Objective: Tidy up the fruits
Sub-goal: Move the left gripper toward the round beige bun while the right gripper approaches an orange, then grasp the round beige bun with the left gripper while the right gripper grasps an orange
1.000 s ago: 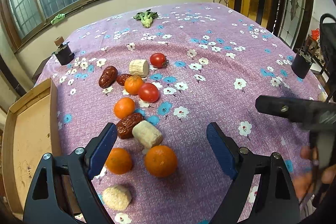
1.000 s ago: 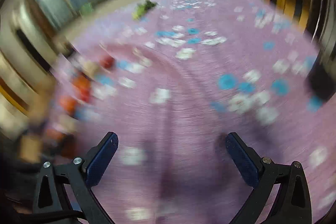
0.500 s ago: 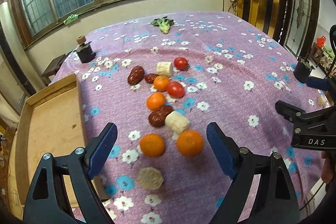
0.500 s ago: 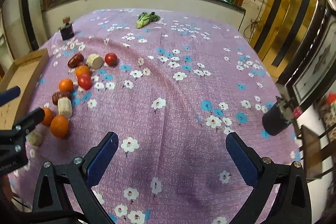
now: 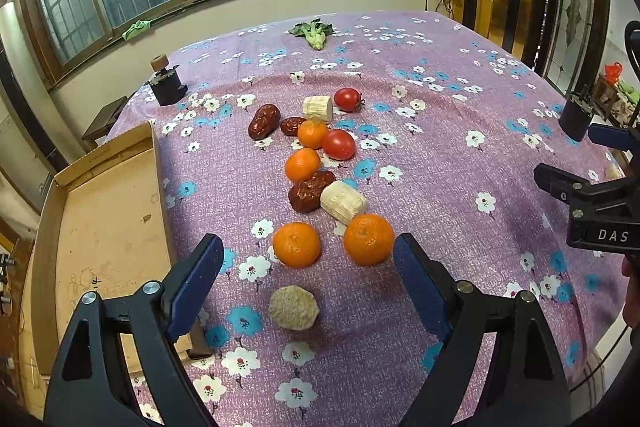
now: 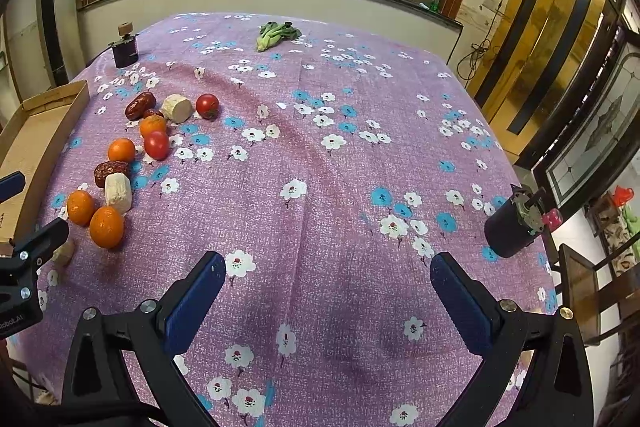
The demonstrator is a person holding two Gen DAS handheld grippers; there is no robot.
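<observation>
Several oranges, two red tomatoes, dark red dates and pale corn-cob pieces lie in a loose line on the purple flowered tablecloth (image 5: 440, 155). The nearest oranges (image 5: 296, 244) (image 5: 368, 238) and a cob piece (image 5: 294, 307) sit just ahead of my open left gripper (image 5: 308, 267), which holds nothing. A tomato (image 5: 339, 144) lies further back. In the right wrist view the same fruit cluster (image 6: 106, 227) is at the far left, and my right gripper (image 6: 328, 283) hangs open over bare cloth.
A shallow cardboard tray (image 5: 100, 227) lies at the table's left edge. Small black stands sit at the back left (image 5: 167, 87) and the right edge (image 6: 514, 227). A leafy green (image 5: 314, 31) lies far back. Windows line the far wall.
Both grippers have pulled back and lifted away from the fruit, so more table shows. The right wrist view went from motion blur to steady. No fruit has moved.
</observation>
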